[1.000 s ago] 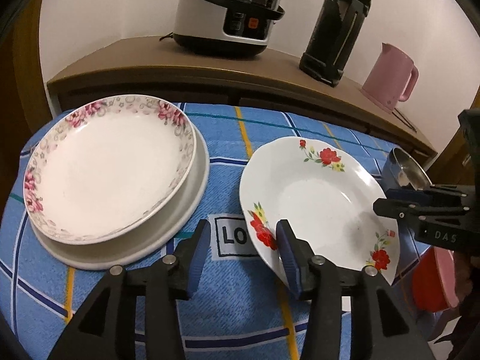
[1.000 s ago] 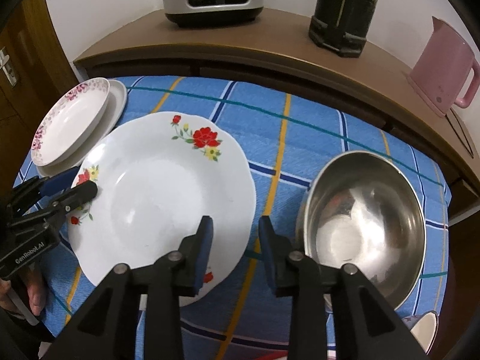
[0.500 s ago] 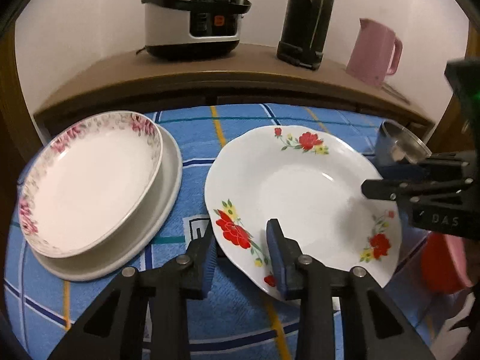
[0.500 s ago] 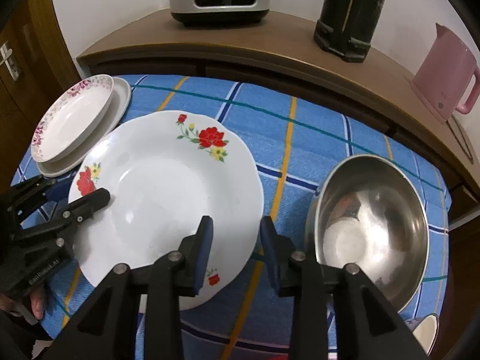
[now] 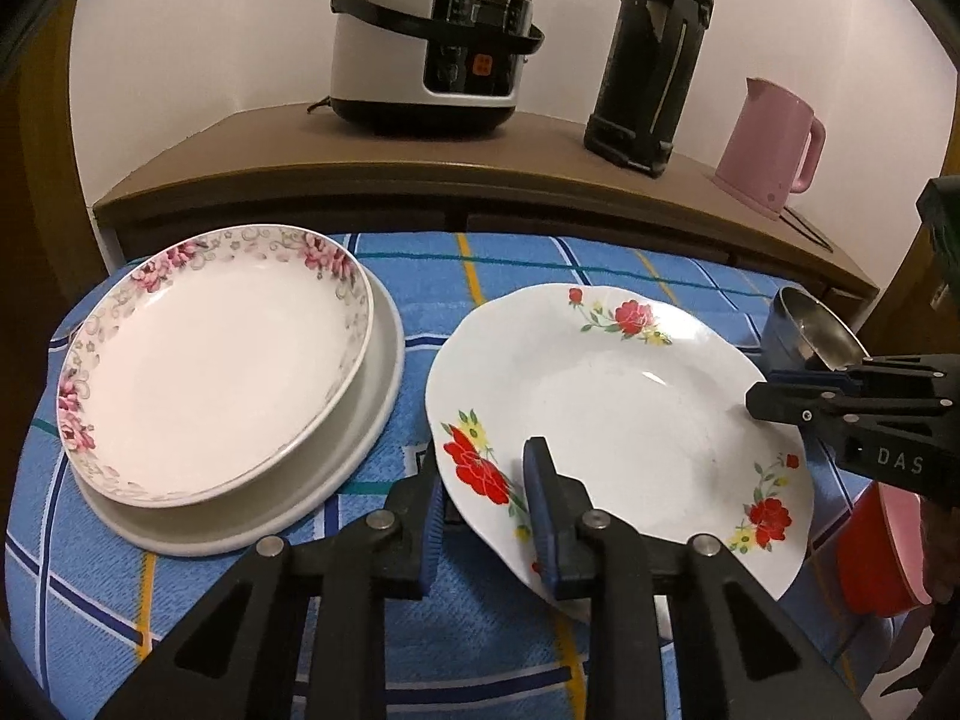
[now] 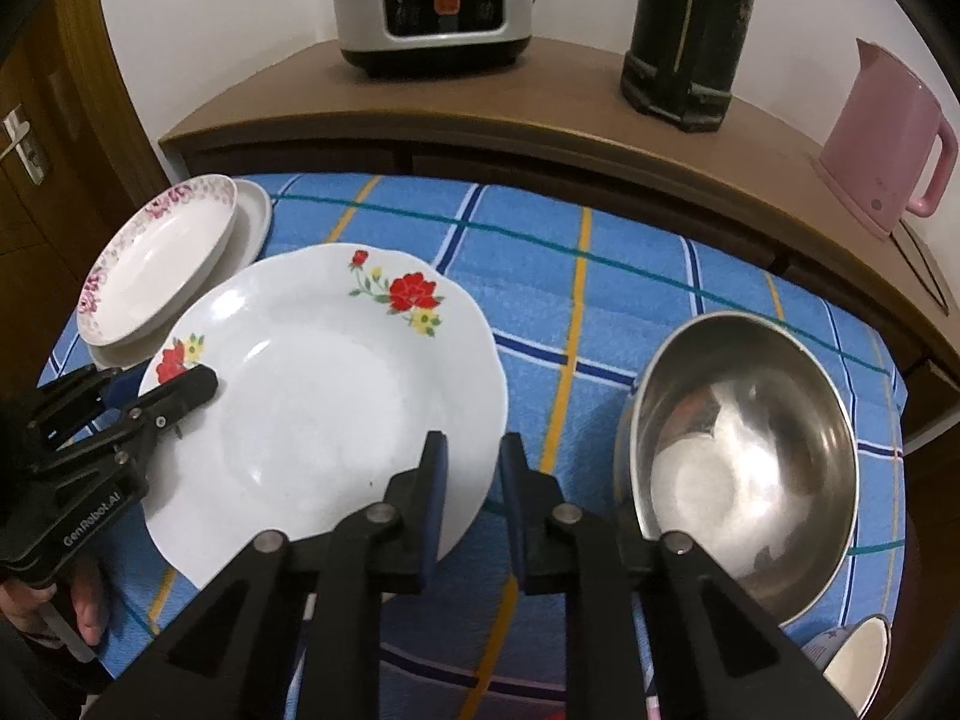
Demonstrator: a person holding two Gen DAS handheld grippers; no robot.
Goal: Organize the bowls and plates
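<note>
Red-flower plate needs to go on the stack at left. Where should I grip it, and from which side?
Grip the red-flower plate by its thin scalloped rim, from the near edge, one pad above and one below. The left gripper and right gripper already straddle opposite near rims, jaws closing. The centre is too broad and flat to pinch.

Home kitchen/dining spot is indicated: rice cooker [image 5: 432, 81], thermos [image 5: 651, 54] & pink kettle [image 5: 771, 147] seen on far wooden counter [image 5: 252, 150]; checked tablecloth [image 6: 630, 276] near.
</note>
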